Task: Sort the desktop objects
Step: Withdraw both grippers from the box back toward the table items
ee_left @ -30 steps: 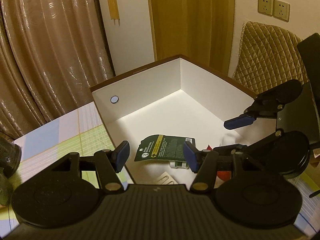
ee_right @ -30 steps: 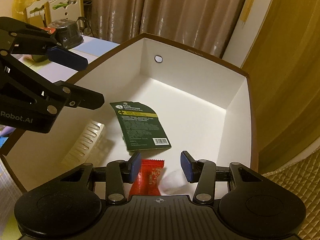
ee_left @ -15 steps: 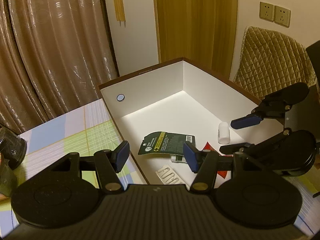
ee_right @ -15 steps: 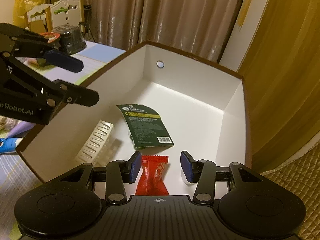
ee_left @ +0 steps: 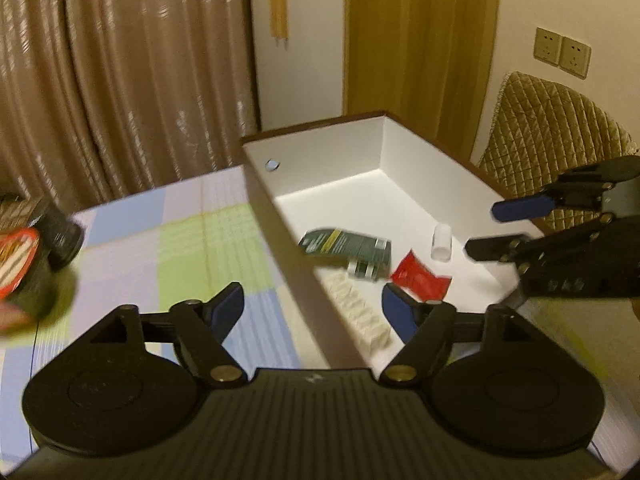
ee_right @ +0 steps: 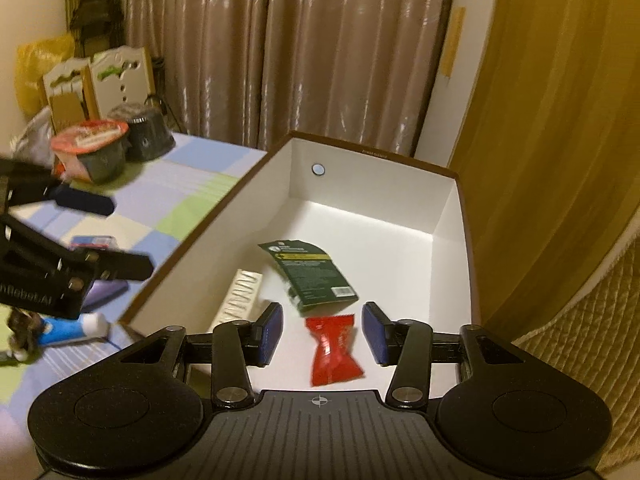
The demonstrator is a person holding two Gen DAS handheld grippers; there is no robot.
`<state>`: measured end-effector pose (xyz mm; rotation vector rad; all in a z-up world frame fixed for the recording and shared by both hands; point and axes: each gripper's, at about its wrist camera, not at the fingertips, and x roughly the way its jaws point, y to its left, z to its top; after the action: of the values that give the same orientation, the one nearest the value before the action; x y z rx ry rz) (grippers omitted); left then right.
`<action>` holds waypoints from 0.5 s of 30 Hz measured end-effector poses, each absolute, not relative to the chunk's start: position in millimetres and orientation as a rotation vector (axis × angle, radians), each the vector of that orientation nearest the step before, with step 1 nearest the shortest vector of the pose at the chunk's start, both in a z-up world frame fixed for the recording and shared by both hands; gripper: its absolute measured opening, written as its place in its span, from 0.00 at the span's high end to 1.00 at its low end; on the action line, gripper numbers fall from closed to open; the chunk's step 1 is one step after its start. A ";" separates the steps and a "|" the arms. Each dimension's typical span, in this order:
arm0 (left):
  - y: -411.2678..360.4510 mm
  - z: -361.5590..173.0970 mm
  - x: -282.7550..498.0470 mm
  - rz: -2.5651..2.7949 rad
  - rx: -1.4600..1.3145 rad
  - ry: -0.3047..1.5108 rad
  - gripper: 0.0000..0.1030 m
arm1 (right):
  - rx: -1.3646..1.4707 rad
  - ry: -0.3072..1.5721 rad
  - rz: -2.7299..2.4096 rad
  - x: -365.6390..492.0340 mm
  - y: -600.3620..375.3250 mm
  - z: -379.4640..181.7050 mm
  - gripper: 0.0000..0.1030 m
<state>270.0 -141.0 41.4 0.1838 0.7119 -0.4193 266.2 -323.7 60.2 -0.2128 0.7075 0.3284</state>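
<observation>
From the left wrist, the left gripper [ee_left: 312,312] stands spread and empty, and over the last second it has drawn up and back from the white box [ee_left: 424,152], so the checked tablecloth [ee_left: 180,240] and a red-lidded cup [ee_left: 16,264] now show at the left. Inside the box lie a green sachet [ee_left: 340,242], a red candy wrapper [ee_left: 420,274], a small white bottle [ee_left: 441,241] and a white ribbed tray [ee_left: 360,318]. From the right wrist, the right gripper [ee_right: 322,334] is likewise parted and empty, risen above the wrapper. A blue tube [ee_right: 68,328] and a purple item [ee_right: 106,292] lie on the cloth outside the box, so I judge sorting unfinished.
</observation>
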 end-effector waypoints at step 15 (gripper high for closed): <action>-44.8 35.7 171.3 -0.220 0.079 0.770 0.01 | -0.109 0.710 0.325 182.8 -302.6 63.7 0.04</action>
<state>171.3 -44.8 35.7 0.0788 0.7697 -0.2196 182.8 -302.6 63.7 -0.1093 0.7101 0.3246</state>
